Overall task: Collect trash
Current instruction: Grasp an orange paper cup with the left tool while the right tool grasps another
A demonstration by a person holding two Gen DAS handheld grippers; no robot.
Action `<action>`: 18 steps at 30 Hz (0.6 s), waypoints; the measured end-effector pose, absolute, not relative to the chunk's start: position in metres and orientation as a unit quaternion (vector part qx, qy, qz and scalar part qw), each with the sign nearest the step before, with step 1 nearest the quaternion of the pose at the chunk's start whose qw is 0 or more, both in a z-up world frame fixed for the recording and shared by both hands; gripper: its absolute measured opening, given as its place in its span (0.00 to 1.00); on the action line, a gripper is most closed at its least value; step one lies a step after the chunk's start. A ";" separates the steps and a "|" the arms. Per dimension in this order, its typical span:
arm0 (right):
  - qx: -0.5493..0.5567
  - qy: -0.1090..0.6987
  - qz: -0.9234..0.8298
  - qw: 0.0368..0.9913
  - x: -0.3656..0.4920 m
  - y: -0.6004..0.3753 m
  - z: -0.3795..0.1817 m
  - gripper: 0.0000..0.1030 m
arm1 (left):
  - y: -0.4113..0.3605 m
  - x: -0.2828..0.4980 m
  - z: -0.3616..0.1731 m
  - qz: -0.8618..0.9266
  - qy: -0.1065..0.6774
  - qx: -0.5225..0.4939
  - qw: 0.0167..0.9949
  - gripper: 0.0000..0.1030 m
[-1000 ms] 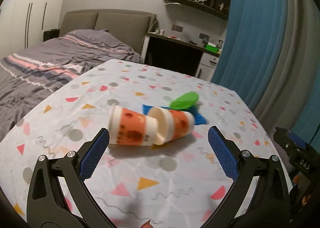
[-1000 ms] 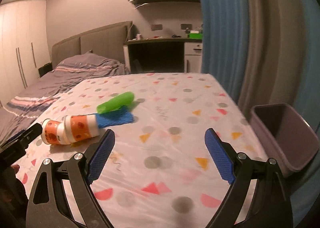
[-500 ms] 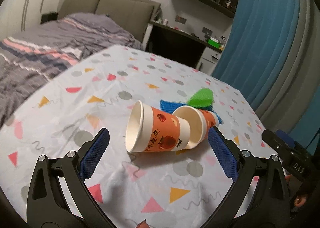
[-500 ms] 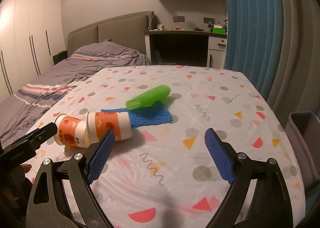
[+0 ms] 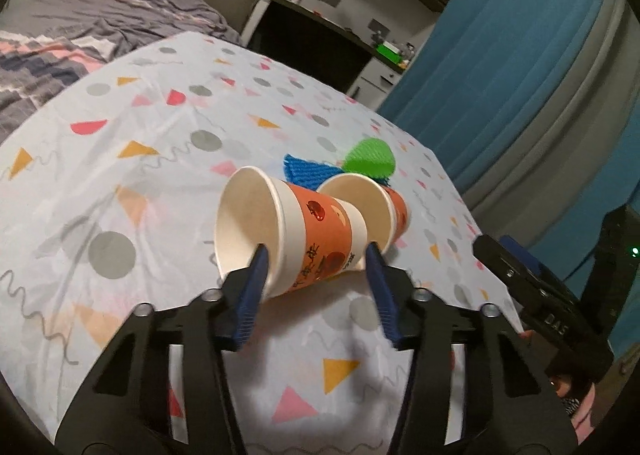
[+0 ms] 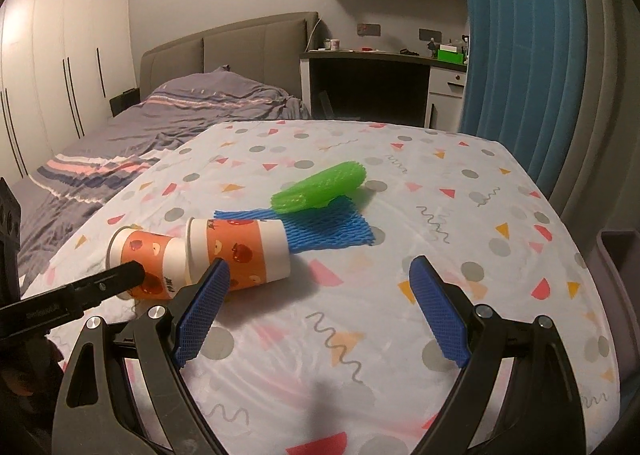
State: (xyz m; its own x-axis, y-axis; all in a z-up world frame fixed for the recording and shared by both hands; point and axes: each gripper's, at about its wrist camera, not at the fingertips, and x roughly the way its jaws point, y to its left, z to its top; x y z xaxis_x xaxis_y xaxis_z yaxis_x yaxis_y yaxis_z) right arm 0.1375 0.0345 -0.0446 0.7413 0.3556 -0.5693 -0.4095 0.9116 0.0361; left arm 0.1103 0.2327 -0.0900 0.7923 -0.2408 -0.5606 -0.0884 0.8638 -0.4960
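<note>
2 paper cups (image 5: 316,231) lie on their sides on the patterned tablecloth (image 5: 132,159), nested end to end, their long axis running toward the blue foam net (image 6: 328,227) (mouths facing the left gripper (image 5: 316,259)). Compared with 0.5 s ago, the left gripper's jaws are narrowed around the nearer cup, one finger inside its mouth. The right gripper (image 6: 320,287) is held wide apart, grasping nothing.

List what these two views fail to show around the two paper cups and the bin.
- Near orange-and-white paper cup: whether the left gripper jaws press it; left wrist view, the pads cover the contact.
- Far orange-and-white paper cup: its base; left wrist view, hidden behind its own rim.
- Grey plastic bin: its inside; right wrist view, cut off by the edge.
- Flat blue foam net: its extent; cups cover it.
</note>
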 end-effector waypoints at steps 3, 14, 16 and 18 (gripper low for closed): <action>-0.047 0.296 0.205 0.932 0.139 0.039 -0.045 0.85 | 0.233 0.110 -0.092 -0.052 0.323 -0.261 0.908 0.26; -0.047 0.297 0.201 0.932 0.145 0.047 -0.046 0.85 | 0.236 0.103 -0.087 -0.051 0.301 -0.270 0.913 0.01; -0.047 0.297 0.200 0.933 0.148 0.047 -0.046 0.85 | 0.239 0.102 -0.086 -0.044 0.298 -0.273 0.914 0.01; -0.045 0.298 0.199 0.932 0.151 0.048 -0.046 0.85 | 0.242 0.099 -0.084 -0.038 0.291 -0.278 0.915 0.01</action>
